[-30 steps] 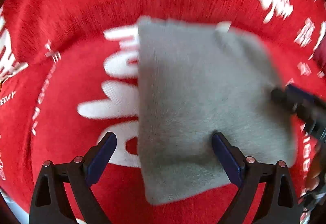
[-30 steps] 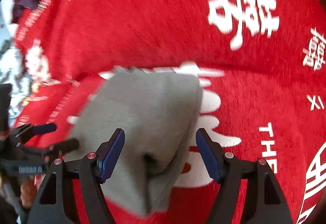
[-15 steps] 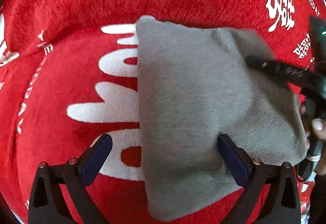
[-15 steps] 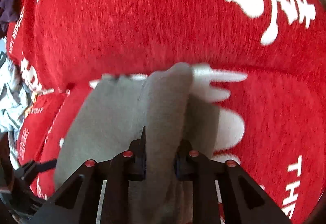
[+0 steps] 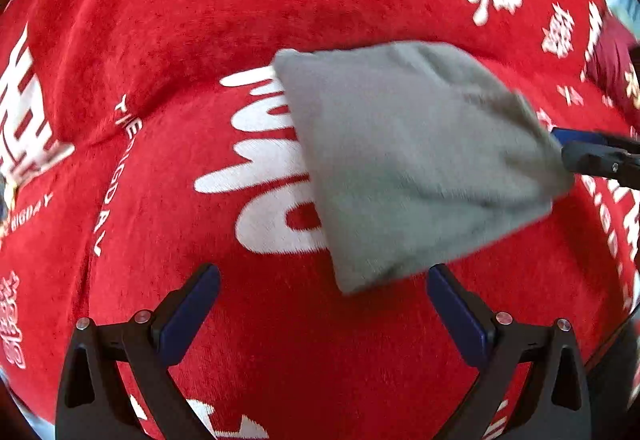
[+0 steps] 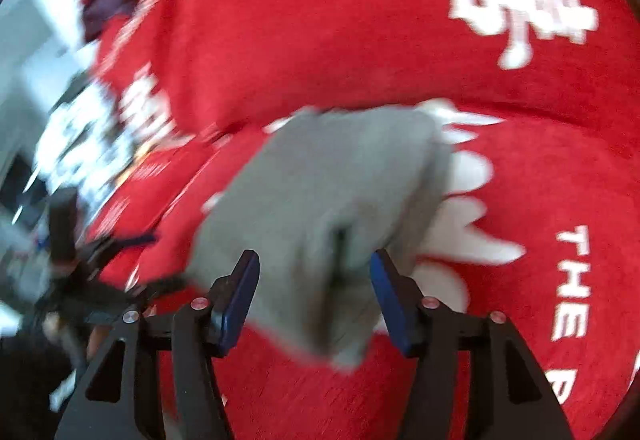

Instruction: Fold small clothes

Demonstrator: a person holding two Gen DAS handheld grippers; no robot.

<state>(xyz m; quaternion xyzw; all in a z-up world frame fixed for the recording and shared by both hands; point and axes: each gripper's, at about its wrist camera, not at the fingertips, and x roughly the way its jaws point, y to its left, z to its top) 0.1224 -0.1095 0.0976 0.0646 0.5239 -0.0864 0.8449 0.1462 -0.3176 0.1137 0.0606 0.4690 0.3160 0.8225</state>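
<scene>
A folded grey garment (image 5: 420, 168) lies on the red blanket (image 5: 200, 20). My left gripper (image 5: 322, 280) is open and drawn back, and only the garment's near corner reaches in between its fingers. At the right edge of that view my right gripper (image 5: 592, 152) touches the garment's far corner. In the right wrist view the grey garment (image 6: 340, 192) sits between the blue pads of my right gripper (image 6: 314, 264). Its jaws are opening and the pads stand off the cloth. The left gripper (image 6: 100, 252) shows blurred at the left.
The red blanket (image 6: 400, 40) carries large white lettering and has a raised fold behind the garment. A dark purple garment (image 6: 108, 0) and a patterned pile of clothes (image 6: 80, 136) lie at its left edge. A maroon garment (image 5: 612, 56) lies far right.
The right gripper pinched a ridge of the grey garment half a second ago; its jaws have now spread off it. The left gripper has pulled back, so the garment sits farther from it.
</scene>
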